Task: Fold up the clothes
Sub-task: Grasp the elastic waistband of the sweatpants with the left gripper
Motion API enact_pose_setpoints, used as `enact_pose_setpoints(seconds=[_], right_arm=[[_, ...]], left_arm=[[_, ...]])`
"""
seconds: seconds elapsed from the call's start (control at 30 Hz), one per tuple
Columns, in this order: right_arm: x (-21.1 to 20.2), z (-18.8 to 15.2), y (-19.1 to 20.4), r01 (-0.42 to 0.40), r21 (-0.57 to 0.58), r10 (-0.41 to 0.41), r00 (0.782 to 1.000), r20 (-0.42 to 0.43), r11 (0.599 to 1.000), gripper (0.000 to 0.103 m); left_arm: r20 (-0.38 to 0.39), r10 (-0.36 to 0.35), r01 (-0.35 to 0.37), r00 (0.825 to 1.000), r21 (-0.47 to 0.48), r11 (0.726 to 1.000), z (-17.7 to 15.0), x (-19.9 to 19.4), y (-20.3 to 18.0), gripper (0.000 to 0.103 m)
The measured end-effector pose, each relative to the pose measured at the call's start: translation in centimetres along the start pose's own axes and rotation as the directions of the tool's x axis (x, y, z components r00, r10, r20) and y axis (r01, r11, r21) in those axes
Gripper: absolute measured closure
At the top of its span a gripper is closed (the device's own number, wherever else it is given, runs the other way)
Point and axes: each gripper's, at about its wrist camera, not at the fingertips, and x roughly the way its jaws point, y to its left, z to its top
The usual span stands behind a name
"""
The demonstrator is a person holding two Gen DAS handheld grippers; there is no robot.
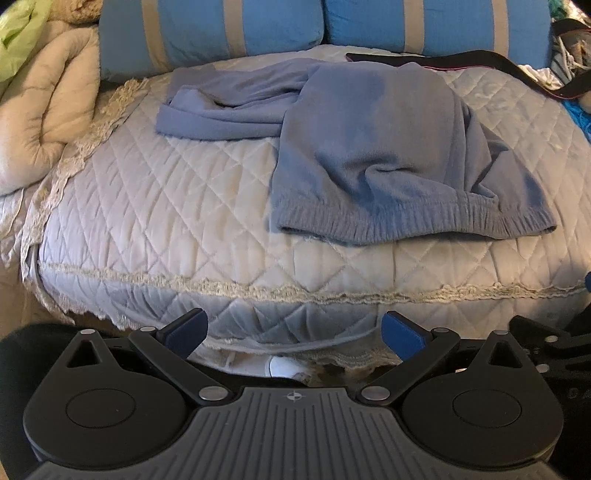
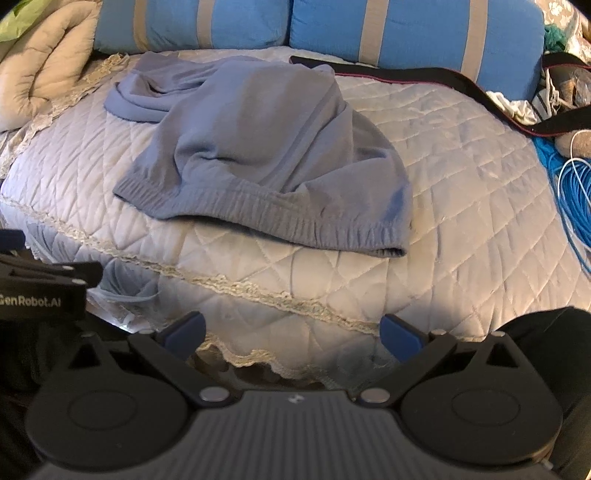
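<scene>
No container is seen in either view; the things lie directly on a quilted bedspread. Blue cable coils are shown only by the right wrist view, at the bed's right edge, where the left wrist view offers only a blue sliver. A white object on the floor under the bed's lace hem is shown only by the left wrist view. A black strap with a red edge is laid across the far side of the bed, and part of it is also caught in the left view. Two blue pillows with beige stripes and a beige comforter are seen in both.

The blue-grey sweatpants are spread rumpled on the middle of the bedspread, the elastic waistband turned toward the cameras and one leg bunched off toward the far left.

The left gripper is held wide apart, with nothing between its blue pads. The right gripper is likewise spread wide and nothing is held in it. Both are kept near the bed's near edge, apart from the sweatpants.
</scene>
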Motion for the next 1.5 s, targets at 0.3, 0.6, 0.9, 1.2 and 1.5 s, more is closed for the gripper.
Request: enact_pose_setpoints(seconds=[0.3,0.6,0.9,1.2,1.5], right_arm=[[0.1,0.5,-1.8,0.040,-0.028,-0.038,0.997,0.064,0.999,0.000],[0.0,0.2,-2.9,0.018,-0.034,-0.014,0.994,0.110,0.999,0.000],[-0.1,-0.1,-2.6,0.022,-0.046,-0.016,0.993,0.115,0.999,0.000],[-0.8,-0.2,-2.1,0.018,-0.068,-0.008,0.990,0.144,0.998,0.000],[-0.9,-0.2,-2.2,0.008,-0.060,0.001,0.989,0.145,0.998,0.000]], left_arm=[[0.296,-0.132,0.010,0.946,0.379,0.925,1.1,-0.7,-0.6,0.000],[0.353,-0.163,-0.127,0.921,0.671,0.730,0.1,1.2,-1.7,0.000],[0.461,0.040,-0.444,0.887,0.823,0.355,-3.0,7.3,-3.9,0.003],[0.604,0.061,-0.605,0.795,0.783,0.143,-5.8,10.5,-4.4,0.002],[0.666,0.032,-0.666,0.745,0.746,-0.022,-6.7,11.8,-5.4,0.006]])
